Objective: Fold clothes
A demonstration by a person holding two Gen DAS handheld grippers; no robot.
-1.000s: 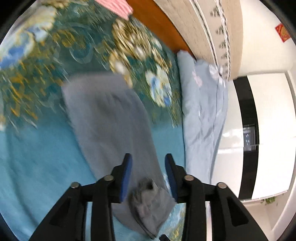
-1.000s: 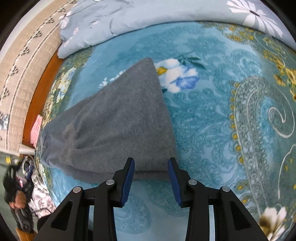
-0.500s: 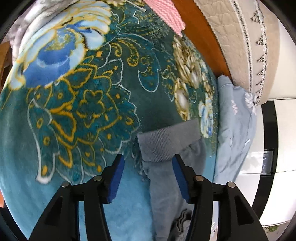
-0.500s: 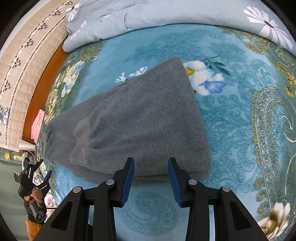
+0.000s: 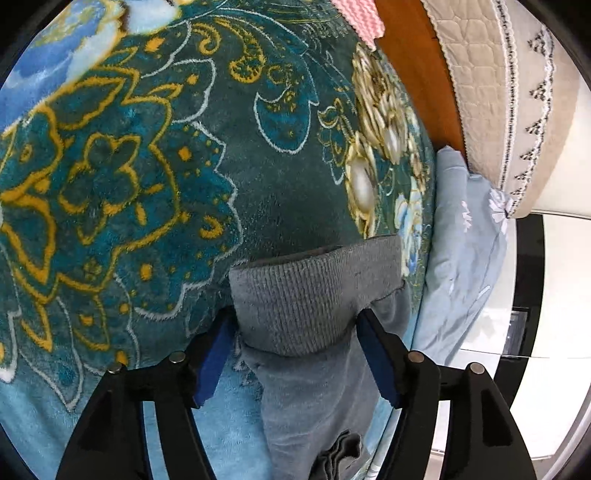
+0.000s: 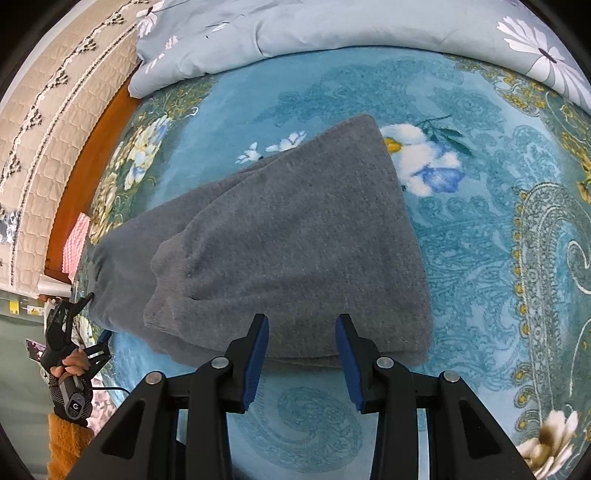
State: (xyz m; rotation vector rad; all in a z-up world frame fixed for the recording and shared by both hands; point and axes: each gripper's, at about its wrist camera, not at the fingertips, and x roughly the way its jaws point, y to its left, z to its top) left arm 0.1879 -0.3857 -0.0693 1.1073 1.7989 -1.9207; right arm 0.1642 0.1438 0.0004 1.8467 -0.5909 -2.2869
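Observation:
A grey knit garment (image 6: 295,240) lies folded on the teal floral blanket (image 6: 480,240). In the left wrist view its ribbed cuff (image 5: 314,295) sits between my left gripper's (image 5: 295,343) open blue pads, one on each side. My right gripper (image 6: 301,332) is open at the near folded edge of the garment, its pads just over the edge. The left gripper also shows in the right wrist view (image 6: 74,332) at the garment's far left end, held by a hand.
A light blue flowered duvet (image 6: 332,33) lies bunched along the far side of the bed. A quilted beige headboard (image 6: 48,110) and wooden bed frame (image 5: 413,55) run along one side. A pink cloth (image 6: 75,243) lies at the blanket's edge.
My left gripper swung from over the garment's body to its ribbed cuff and closed in, with the cuff now between its pads. My right gripper moved nearer the folded edge.

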